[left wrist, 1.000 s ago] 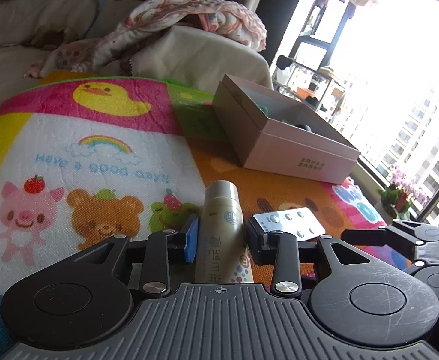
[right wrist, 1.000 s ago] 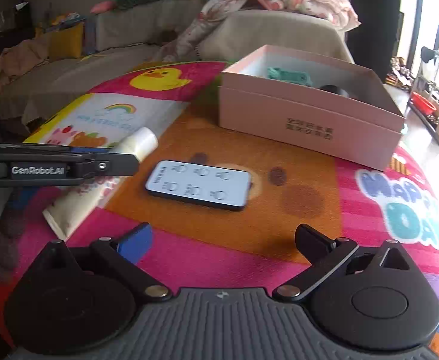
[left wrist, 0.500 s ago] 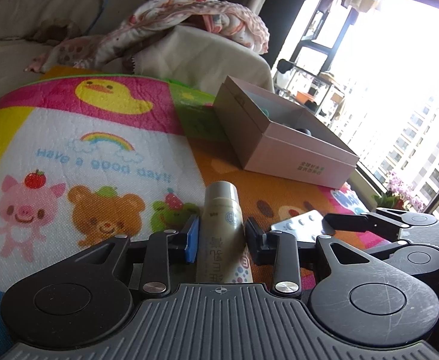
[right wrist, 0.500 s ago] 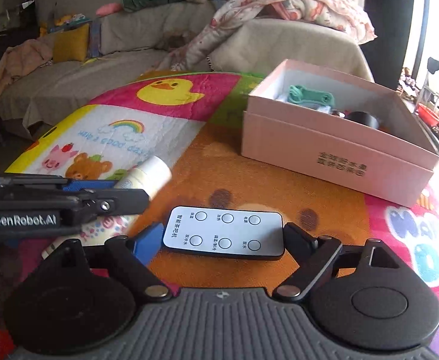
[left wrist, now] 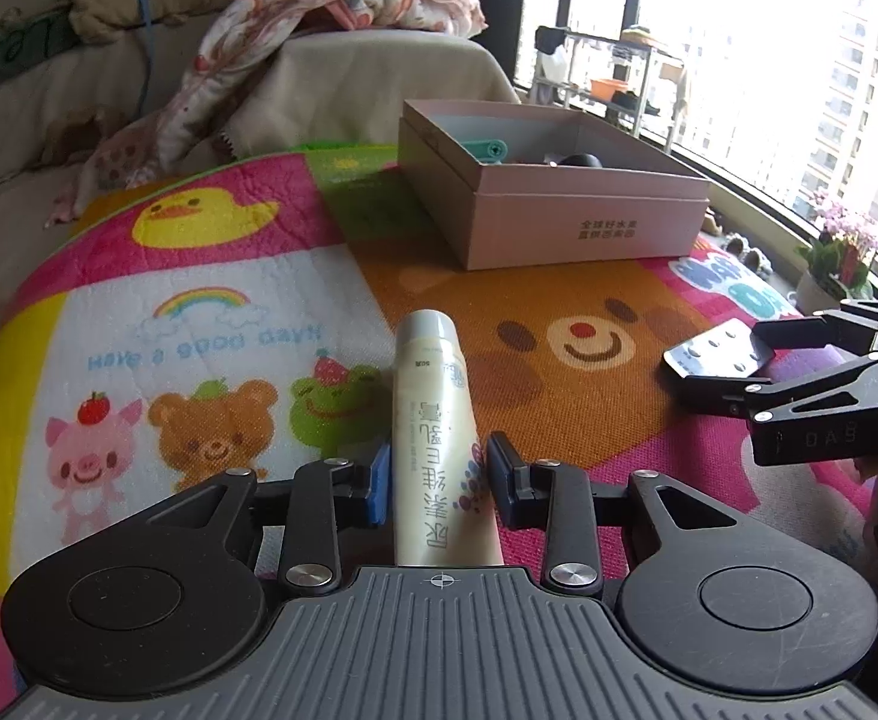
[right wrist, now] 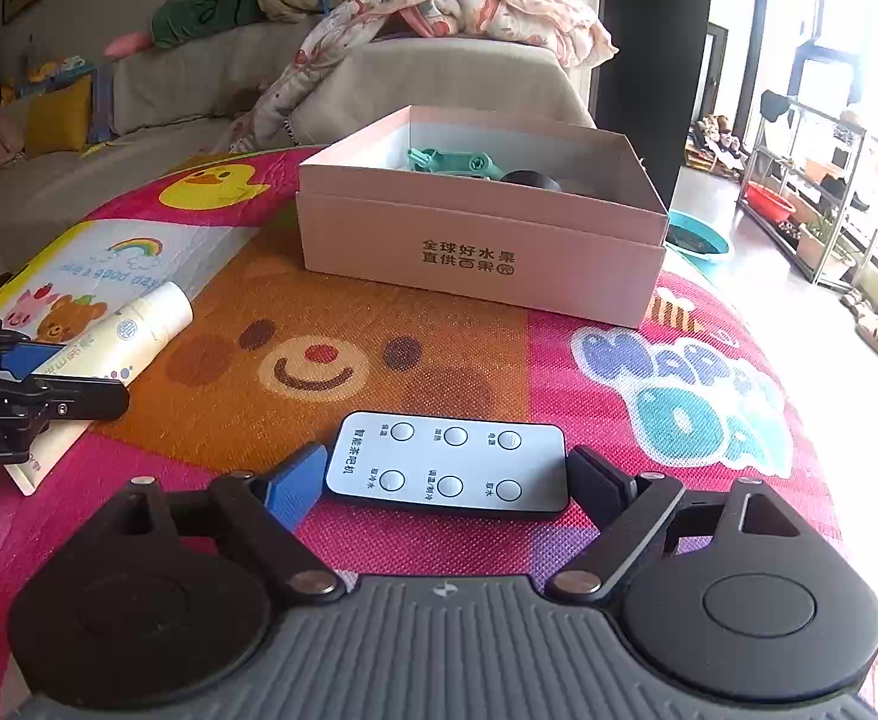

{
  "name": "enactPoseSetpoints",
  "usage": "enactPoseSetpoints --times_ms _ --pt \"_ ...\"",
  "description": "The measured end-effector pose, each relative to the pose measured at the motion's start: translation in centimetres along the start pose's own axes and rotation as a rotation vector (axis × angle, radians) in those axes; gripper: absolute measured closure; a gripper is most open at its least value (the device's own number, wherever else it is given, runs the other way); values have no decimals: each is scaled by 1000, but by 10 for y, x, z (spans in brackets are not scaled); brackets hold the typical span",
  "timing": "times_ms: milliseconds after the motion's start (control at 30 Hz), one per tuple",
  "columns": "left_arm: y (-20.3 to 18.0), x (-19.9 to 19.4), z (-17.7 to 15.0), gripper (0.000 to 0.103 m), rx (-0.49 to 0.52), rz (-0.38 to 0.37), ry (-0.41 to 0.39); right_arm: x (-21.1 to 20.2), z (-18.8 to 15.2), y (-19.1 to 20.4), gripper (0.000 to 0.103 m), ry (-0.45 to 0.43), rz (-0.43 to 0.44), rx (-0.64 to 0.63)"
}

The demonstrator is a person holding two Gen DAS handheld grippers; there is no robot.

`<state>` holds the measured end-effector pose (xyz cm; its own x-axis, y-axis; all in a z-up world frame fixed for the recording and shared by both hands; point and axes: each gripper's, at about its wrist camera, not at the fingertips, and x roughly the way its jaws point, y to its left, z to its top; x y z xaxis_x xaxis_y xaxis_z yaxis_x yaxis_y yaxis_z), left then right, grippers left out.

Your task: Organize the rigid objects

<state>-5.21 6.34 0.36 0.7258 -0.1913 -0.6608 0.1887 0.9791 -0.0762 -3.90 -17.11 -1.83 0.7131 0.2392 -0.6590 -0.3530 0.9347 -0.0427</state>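
Note:
My left gripper (left wrist: 439, 474) is shut on a cream tube (left wrist: 433, 420) and holds it a little above the play mat; the tube also shows in the right wrist view (right wrist: 121, 342). My right gripper (right wrist: 445, 477) is shut on a white remote control (right wrist: 448, 459) with several round buttons, its jaws on the remote's two short ends. The remote and the right gripper also show at the right in the left wrist view (left wrist: 718, 354). An open pink box (right wrist: 475, 246) stands farther back on the mat (right wrist: 439, 354). It holds a teal object (right wrist: 448, 162) and a black object (right wrist: 529, 180).
The colourful mat covers the surface; its edge drops off at the right (right wrist: 811, 372). A sofa with a blanket (right wrist: 457, 12) stands behind the box. A metal shelf (right wrist: 811, 180) and a window are at the far right.
Both grippers have risen and swung right. The right jaws have closed onto the remote's ends, and the left holds the tube higher above the mat.

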Motion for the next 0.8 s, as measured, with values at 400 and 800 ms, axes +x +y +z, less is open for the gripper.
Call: enactPoseSetpoints --times_ms 400,800 --pt "-28 4 10 78 61 112 45 1 -1 -5 16 5 25 34" --pt "-16 8 9 79 -83 78 -15 1 -1 -6 16 2 31 41"
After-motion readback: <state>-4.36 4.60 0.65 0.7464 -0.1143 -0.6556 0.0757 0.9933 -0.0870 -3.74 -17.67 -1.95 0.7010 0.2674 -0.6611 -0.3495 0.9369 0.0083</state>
